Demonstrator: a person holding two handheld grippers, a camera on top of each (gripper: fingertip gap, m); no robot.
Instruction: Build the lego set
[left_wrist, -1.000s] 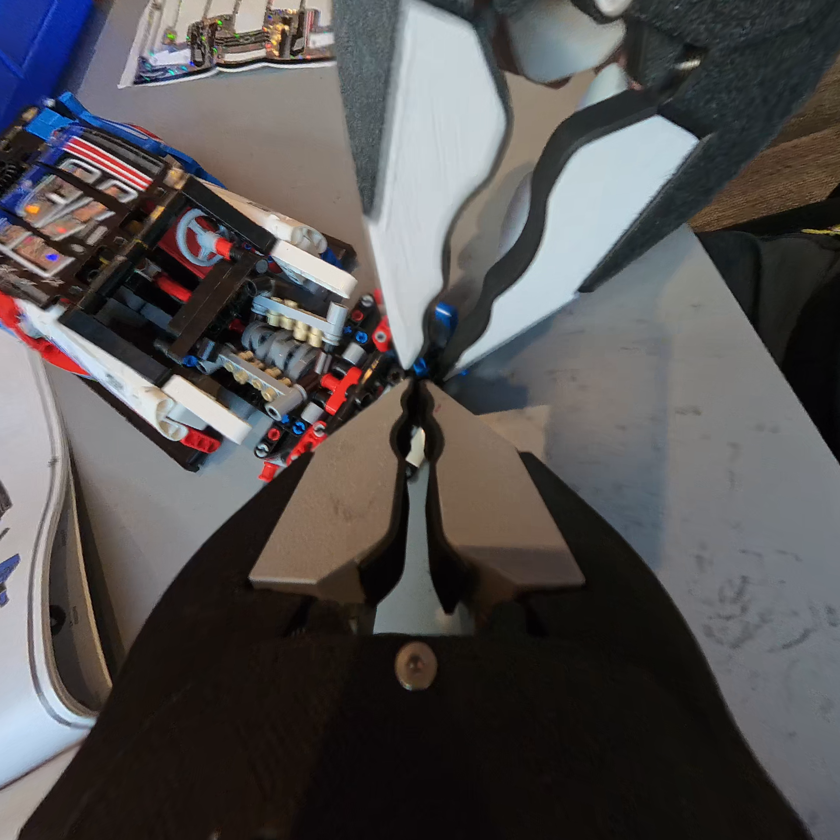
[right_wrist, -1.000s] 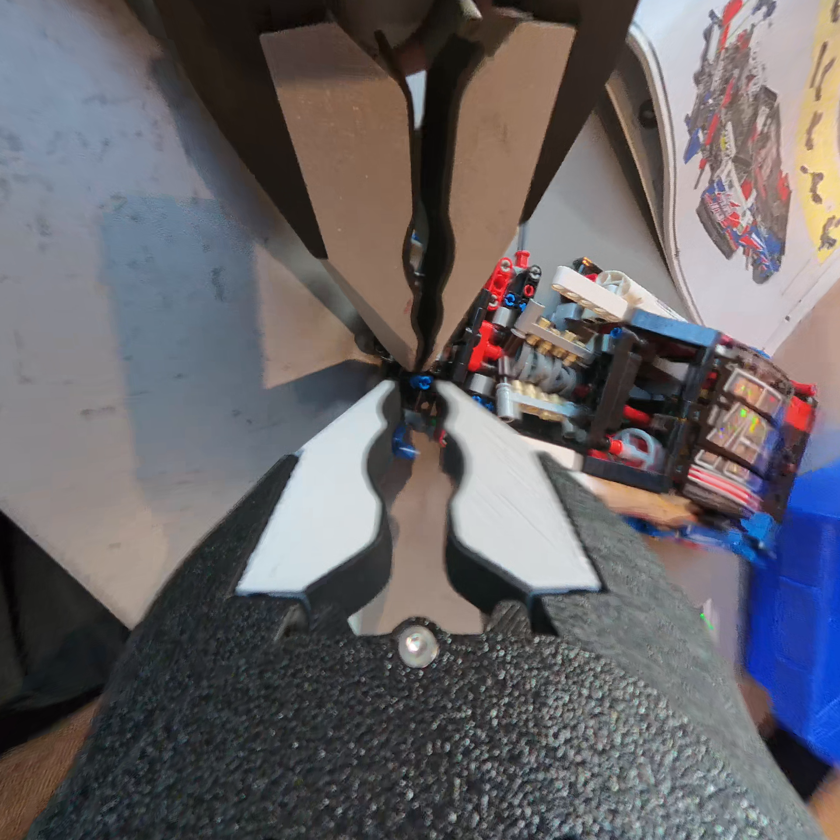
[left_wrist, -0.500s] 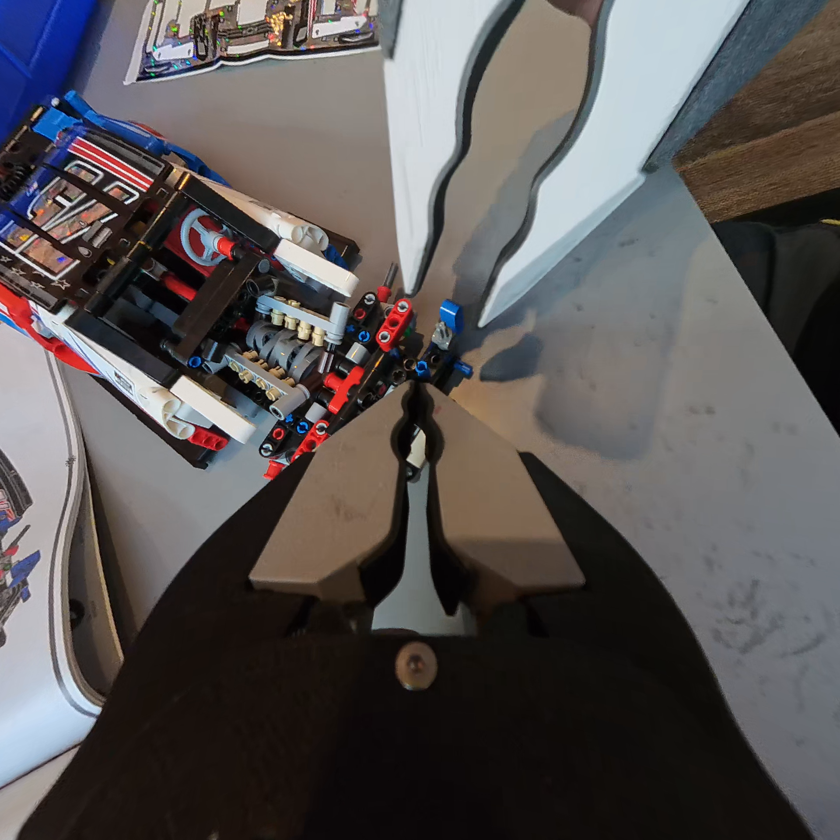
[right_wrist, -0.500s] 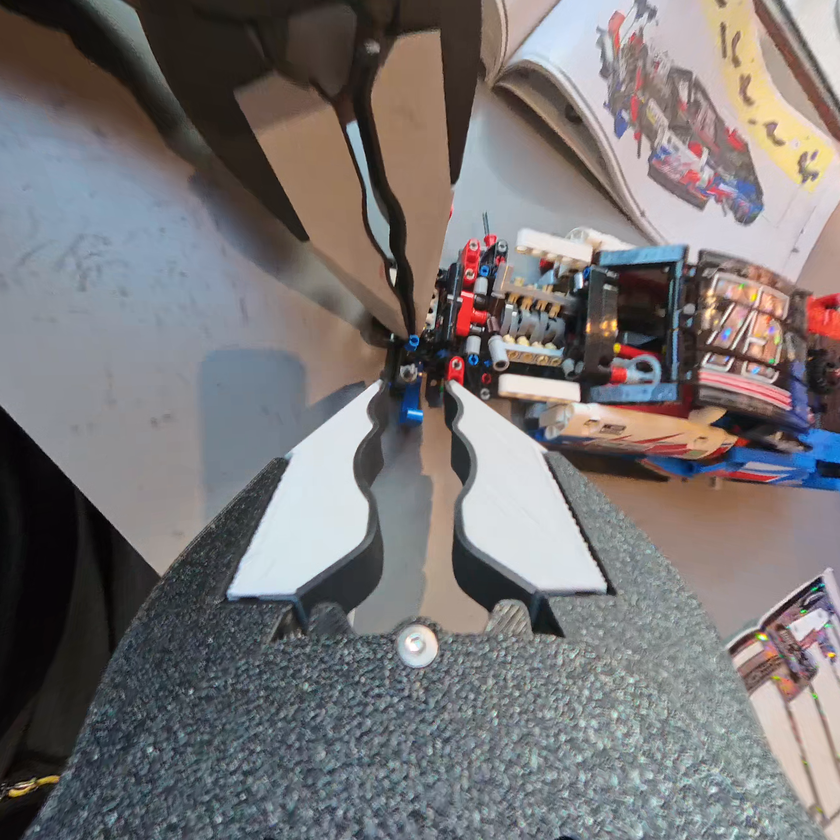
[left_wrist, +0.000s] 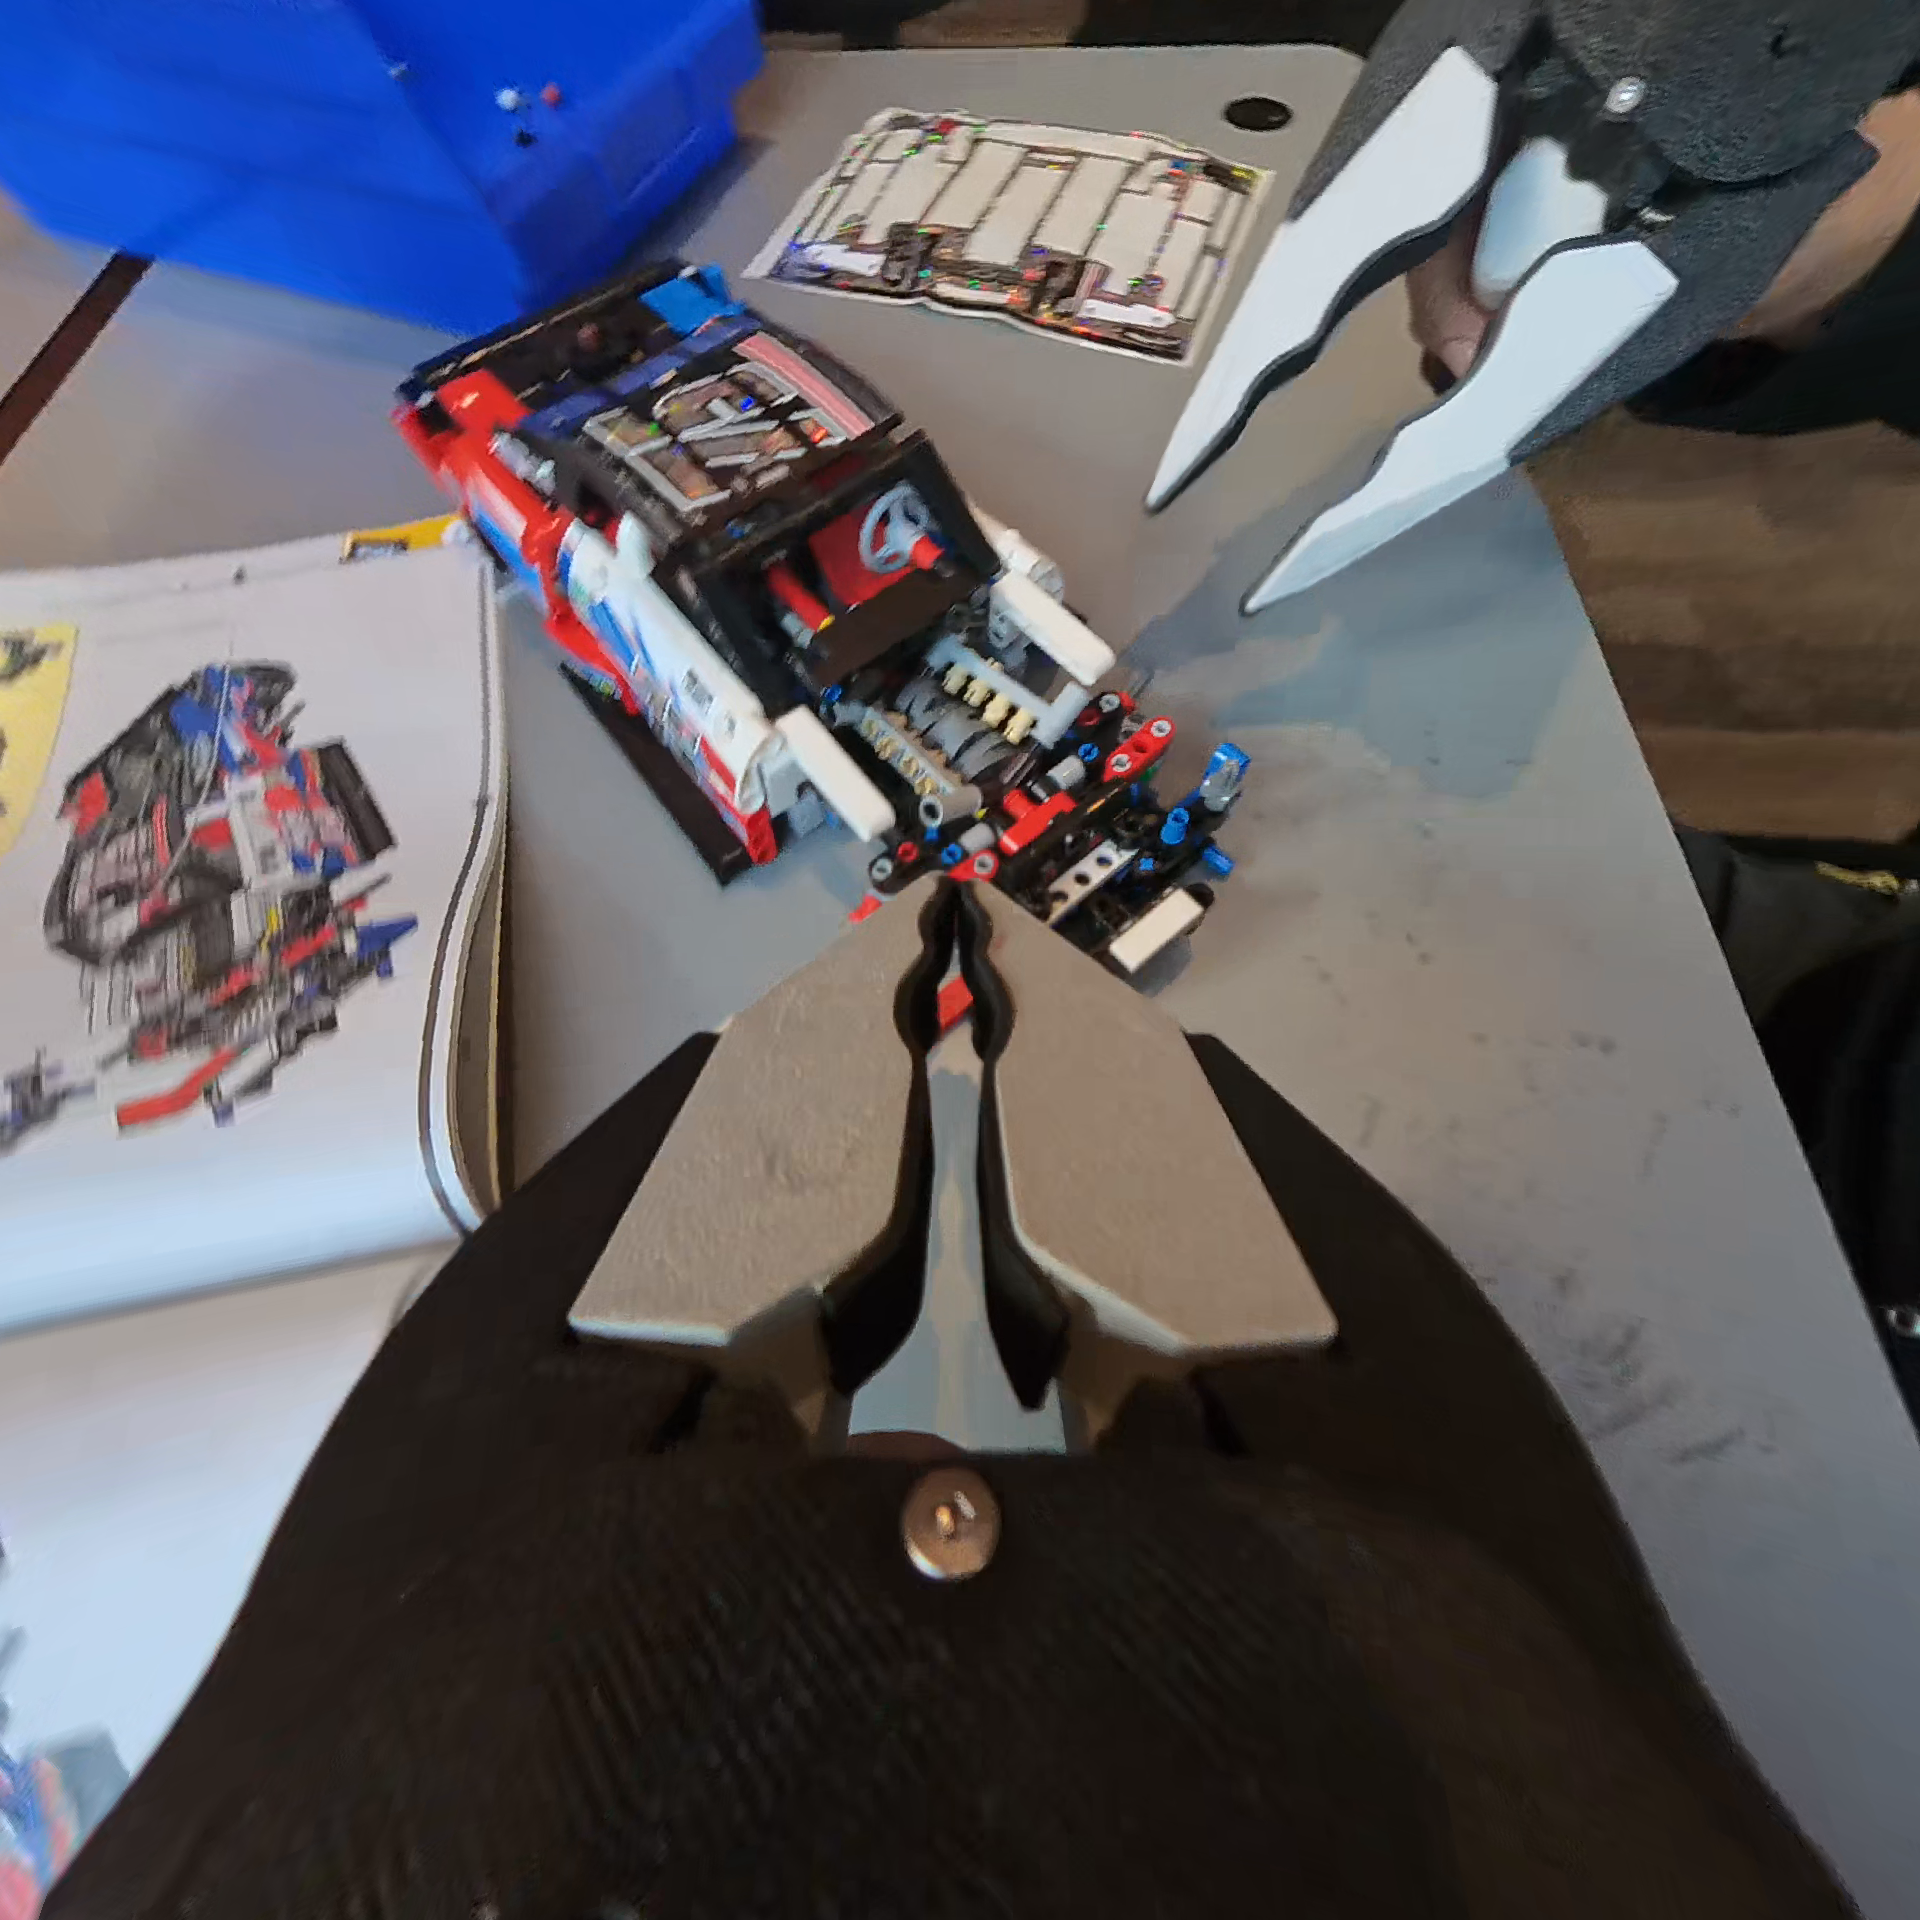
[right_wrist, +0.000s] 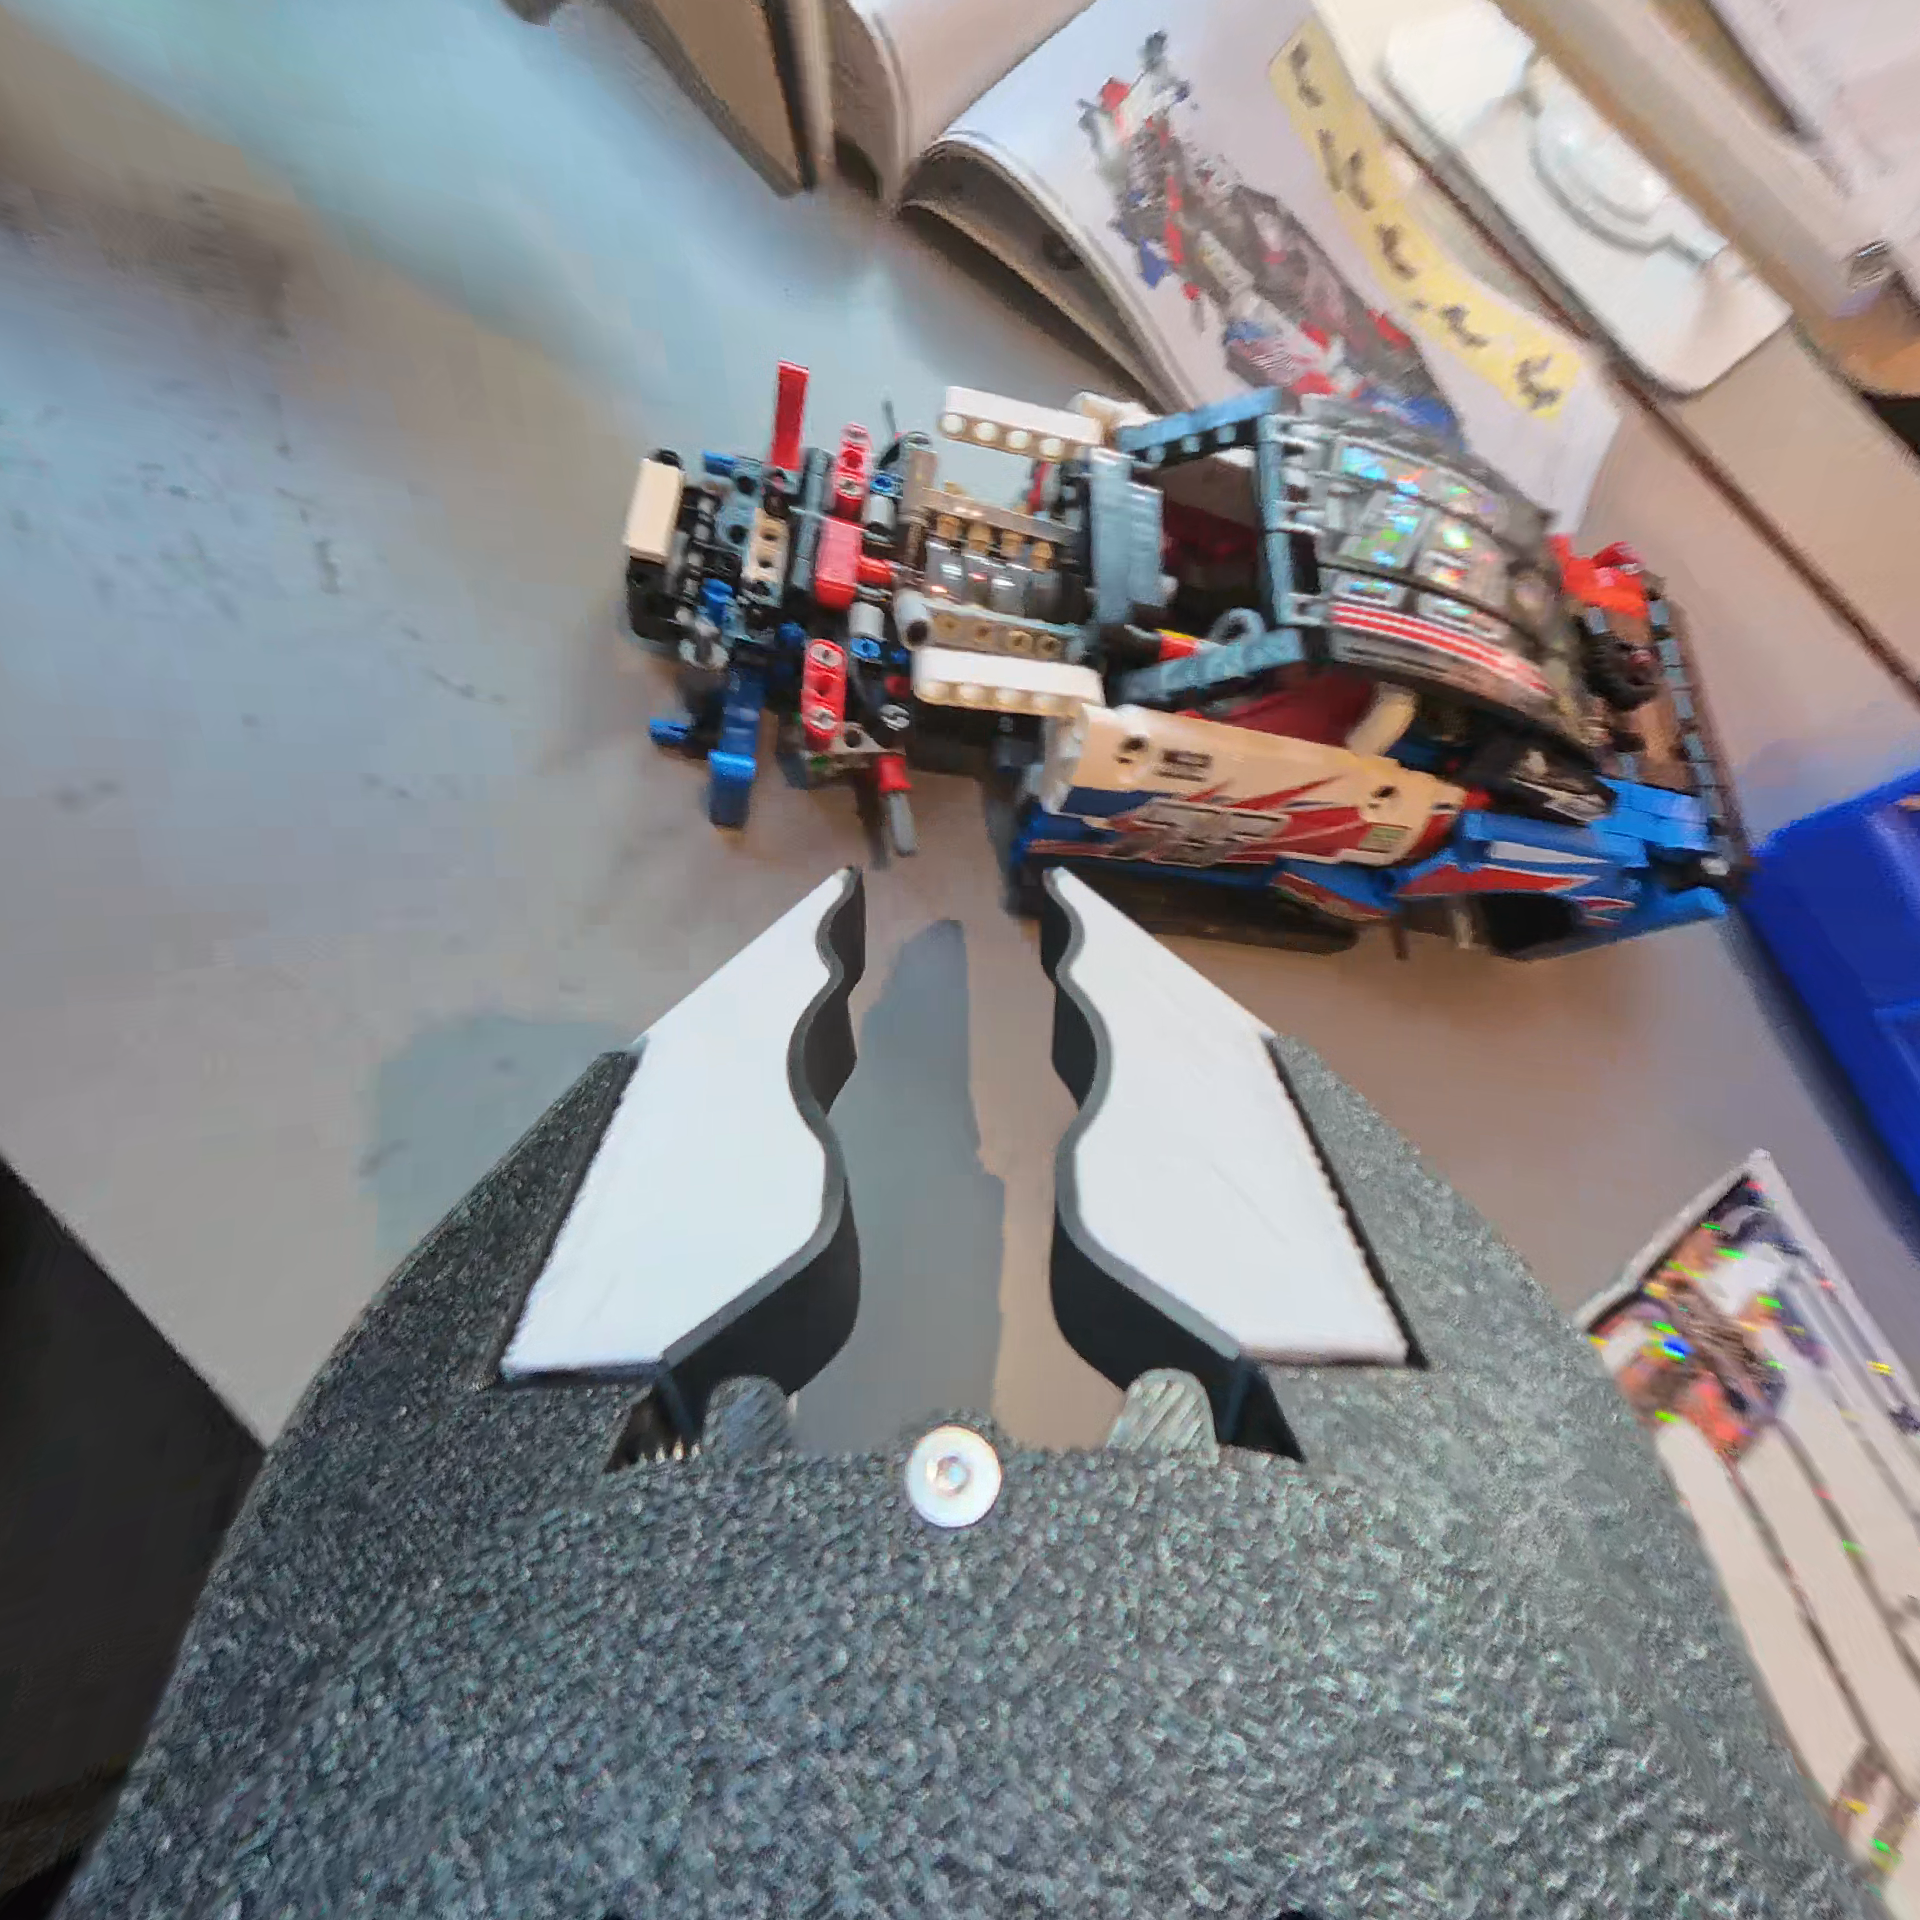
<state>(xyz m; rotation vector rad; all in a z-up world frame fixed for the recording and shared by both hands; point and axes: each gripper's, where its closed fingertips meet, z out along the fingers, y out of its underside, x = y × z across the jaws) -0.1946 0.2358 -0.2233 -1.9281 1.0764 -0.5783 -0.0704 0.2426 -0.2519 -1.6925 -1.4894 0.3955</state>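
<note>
Lego car mid-table, right gripper spread wide over bare table, left gripper pinched closed.

Office-type workroom, by the look of it: a grey laminate desk with a round cable hole is sitting over brown carpet. A blue plastic bin, an open instruction booklet and a sticker sheet are lying around a part-built lego car.

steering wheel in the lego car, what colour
Light grey steering wheel against a red seat area, clearest in the left wrist view.
</note>
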